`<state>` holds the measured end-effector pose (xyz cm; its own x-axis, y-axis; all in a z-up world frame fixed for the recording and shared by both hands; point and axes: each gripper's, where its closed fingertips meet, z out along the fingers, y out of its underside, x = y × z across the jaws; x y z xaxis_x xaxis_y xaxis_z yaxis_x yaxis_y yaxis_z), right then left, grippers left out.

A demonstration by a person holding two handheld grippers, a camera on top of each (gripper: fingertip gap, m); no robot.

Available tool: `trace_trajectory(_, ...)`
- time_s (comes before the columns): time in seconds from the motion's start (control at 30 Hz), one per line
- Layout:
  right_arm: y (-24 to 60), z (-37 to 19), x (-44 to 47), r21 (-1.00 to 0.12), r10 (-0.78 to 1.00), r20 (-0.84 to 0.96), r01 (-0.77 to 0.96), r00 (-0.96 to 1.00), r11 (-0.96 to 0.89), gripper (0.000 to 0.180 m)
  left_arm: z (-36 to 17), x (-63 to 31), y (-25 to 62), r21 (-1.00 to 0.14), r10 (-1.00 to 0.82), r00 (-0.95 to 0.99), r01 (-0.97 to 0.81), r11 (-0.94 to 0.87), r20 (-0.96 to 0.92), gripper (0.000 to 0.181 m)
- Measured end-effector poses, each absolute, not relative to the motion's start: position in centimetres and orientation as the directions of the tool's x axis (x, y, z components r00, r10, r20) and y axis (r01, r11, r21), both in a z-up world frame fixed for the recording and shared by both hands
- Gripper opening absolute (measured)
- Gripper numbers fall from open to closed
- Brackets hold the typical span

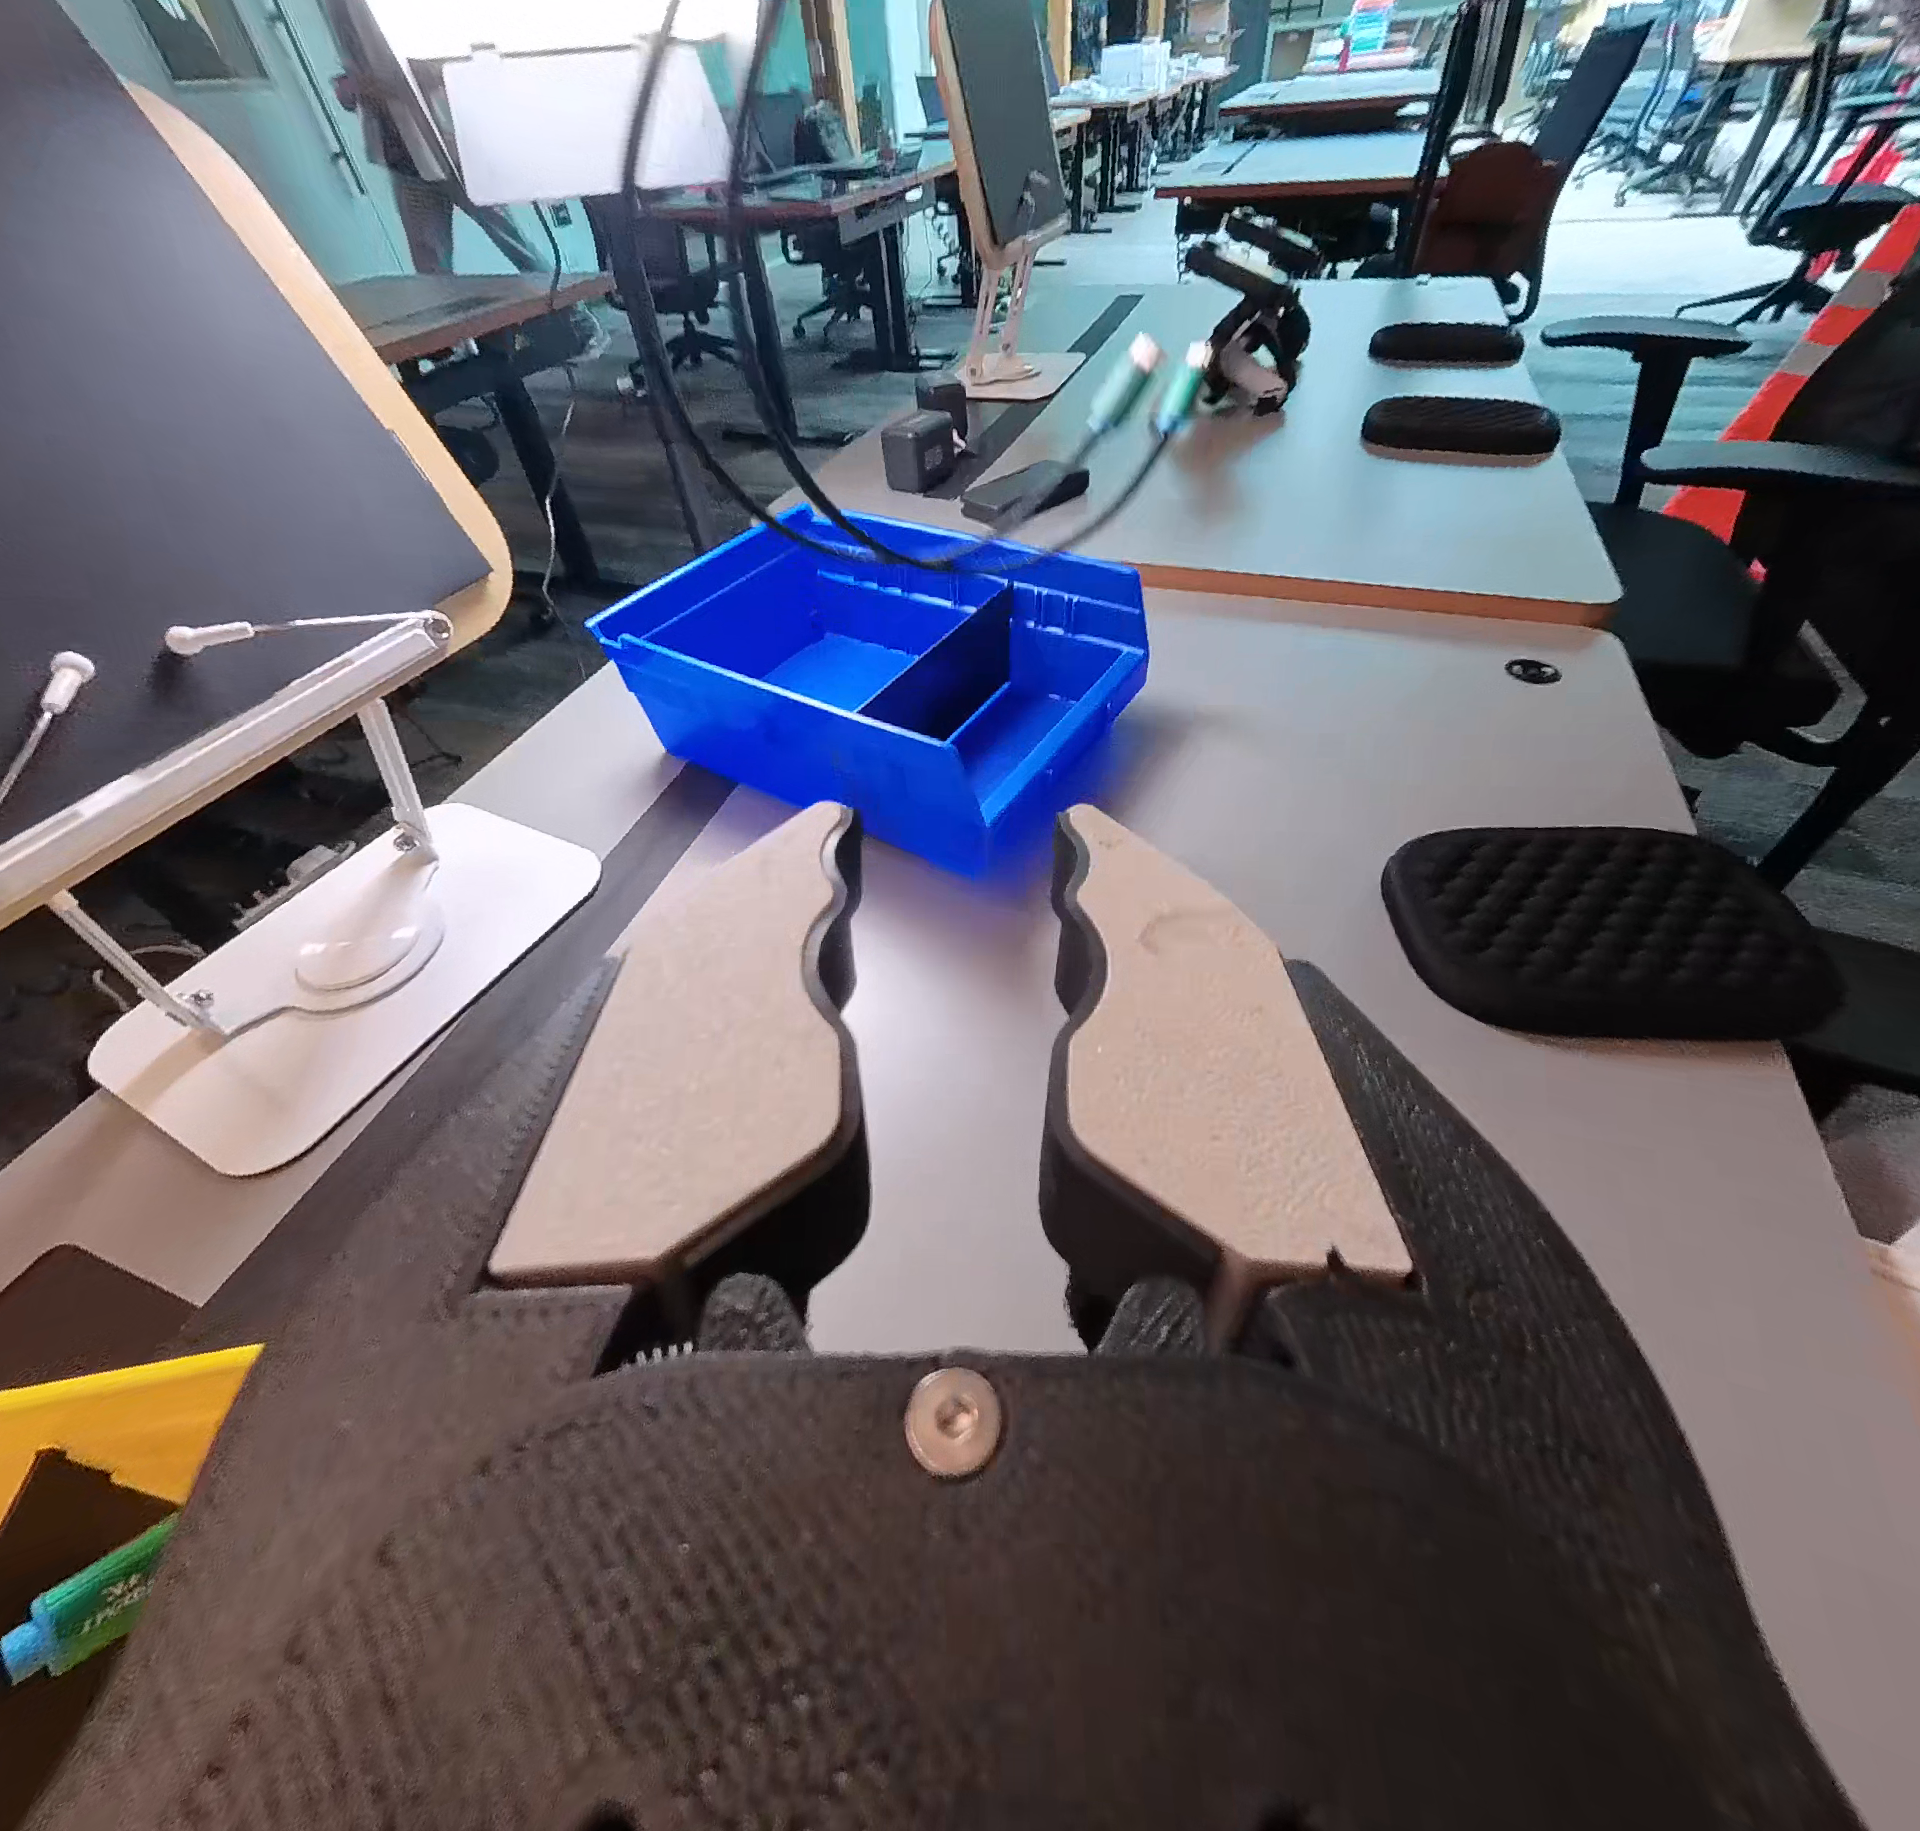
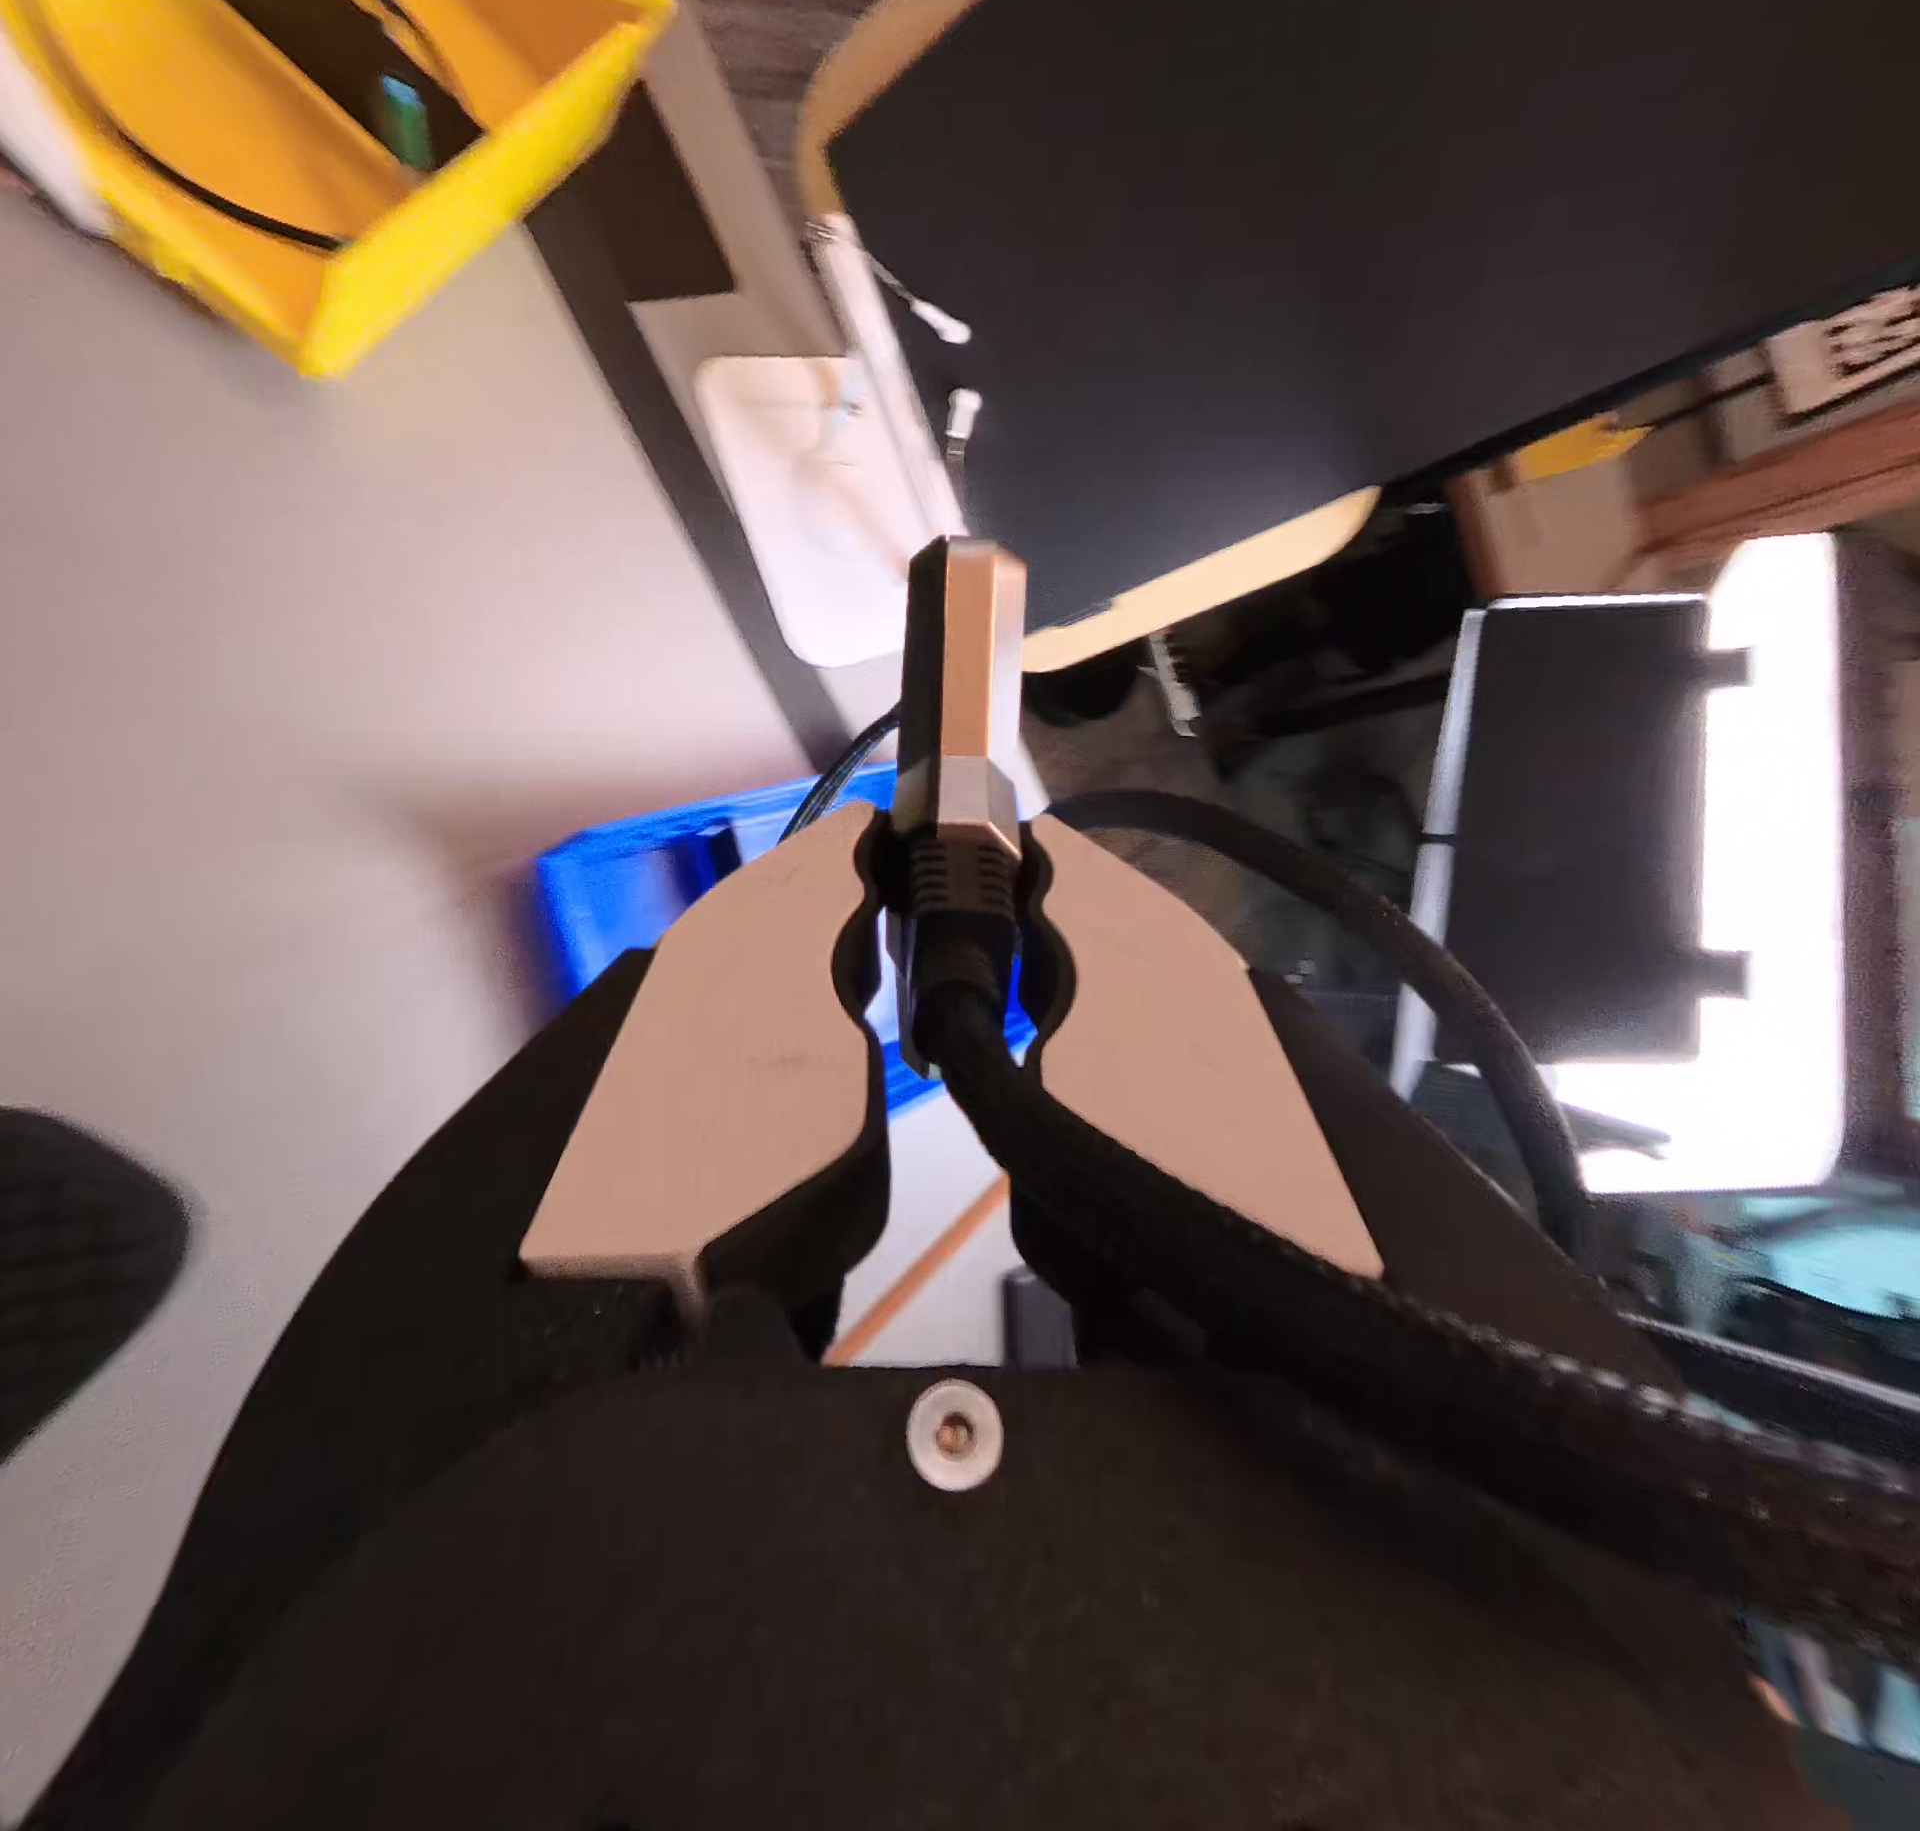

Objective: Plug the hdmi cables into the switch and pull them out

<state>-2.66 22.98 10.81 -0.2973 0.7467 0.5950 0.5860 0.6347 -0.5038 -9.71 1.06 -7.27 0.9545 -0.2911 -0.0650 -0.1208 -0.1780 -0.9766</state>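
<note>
The right tongs (image 2: 951,882) pinch a silver metal HDMI plug with a ribbed black collar (image 2: 961,732). They grip it at the collar, probably so the metal tip stays free to enter a port. Its thick black braided cable (image 2: 1195,1220) trails back toward 4 o'clock, over the tongs' body. The view is tilted and blurred. A yellow plastic bin (image 2: 343,119) sits at 11 o'clock, a blue plastic bin (image 2: 623,898) just behind the tongs.

The left tongs (image 1: 956,846) are spread and empty, low over the grey surface (image 1: 1351,742), likely waiting to steady something. The blue plastic bin (image 1: 883,680) lies at 12 o'clock. Two green-collared cable ends (image 1: 1143,389) hang beyond it on thin black leads (image 1: 665,254), blurred. No switch is clearly visible.
</note>
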Motion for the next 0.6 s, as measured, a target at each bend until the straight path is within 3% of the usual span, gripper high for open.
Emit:
trace_trajectory(0.1, 26.6, 9.1, -5.0, -0.461, 0.672, 0.7, 0.567, -0.24, 0.683, 0.022, -8.0, -9.5, 1.5, -0.97, -0.294, 0.953, -0.134, -0.203, -0.07, 0.035)
trace_trajectory(0.23, 30.2, 1.9, -7.1, -0.474, 0.669, 0.717, 0.566, -0.196, 0.674, 0.022, -8.5, -9.5, 1.5, -0.959, -0.287, 0.952, -0.172, -0.227, -0.103, 0.035)
trace_trajectory(0.4, 32.1, -8.3, -6.9, -0.559, 0.849, 0.487, 0.674, -0.204, 0.483, 0.022, -9.3, -11.0, 1.4, -0.947, -0.244, 0.963, -0.178, -0.266, -0.113, 0.033)
trace_trajectory(0.5, 33.4, -10.2, -7.4, -0.619, 0.932, 0.338, 0.714, -0.133, 0.327, 0.022, -10.7, -12.1, 1.5, -0.934, -0.225, 0.973, -0.13, -0.333, -0.055, 0.033)
trace_trajectory(0.6, 34.7, -11.5, -8.0, -0.611, 0.99, 0.121, 0.78, -0.077, 0.135, 0.024, -12.3, -13.0, 1.8, -0.914, -0.201, 0.979, -0.098, -0.394, -0.019, 0.035)
